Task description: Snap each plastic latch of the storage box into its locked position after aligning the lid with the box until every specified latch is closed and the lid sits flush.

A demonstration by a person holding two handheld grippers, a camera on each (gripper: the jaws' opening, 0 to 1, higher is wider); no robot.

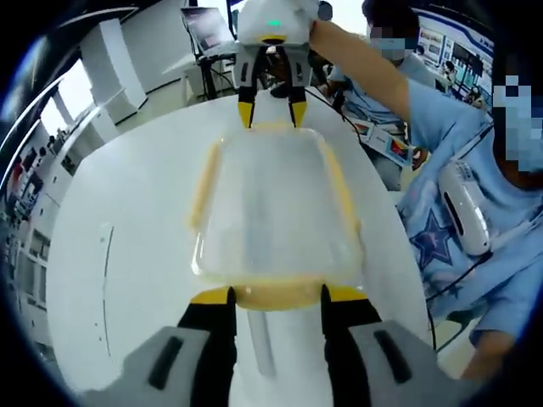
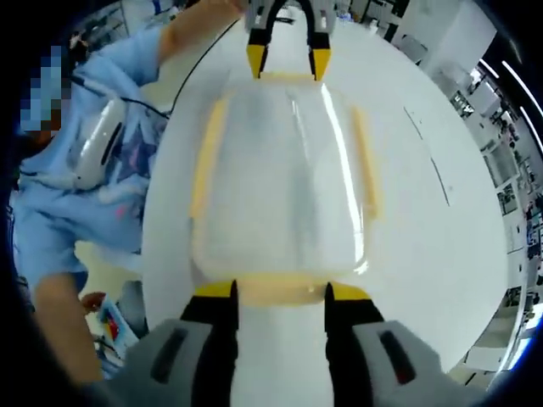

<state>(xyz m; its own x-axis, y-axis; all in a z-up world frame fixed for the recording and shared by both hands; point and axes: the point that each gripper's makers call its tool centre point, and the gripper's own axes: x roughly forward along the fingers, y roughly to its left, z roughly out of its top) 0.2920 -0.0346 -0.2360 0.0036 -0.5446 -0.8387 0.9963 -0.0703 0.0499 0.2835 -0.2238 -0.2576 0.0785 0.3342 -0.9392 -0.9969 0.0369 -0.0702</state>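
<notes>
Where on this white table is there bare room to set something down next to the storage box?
Bare table runs along both long sides of the storage box; in the right gripper view that includes the wide stretch past one long yellow latch. The short ends are crowded: the left gripper at one, the right gripper at the other.

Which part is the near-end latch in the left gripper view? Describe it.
On the white table lies the clear storage box. The near-end latch is the yellow flap between the left gripper jaws, wider than the long side strips.
</notes>
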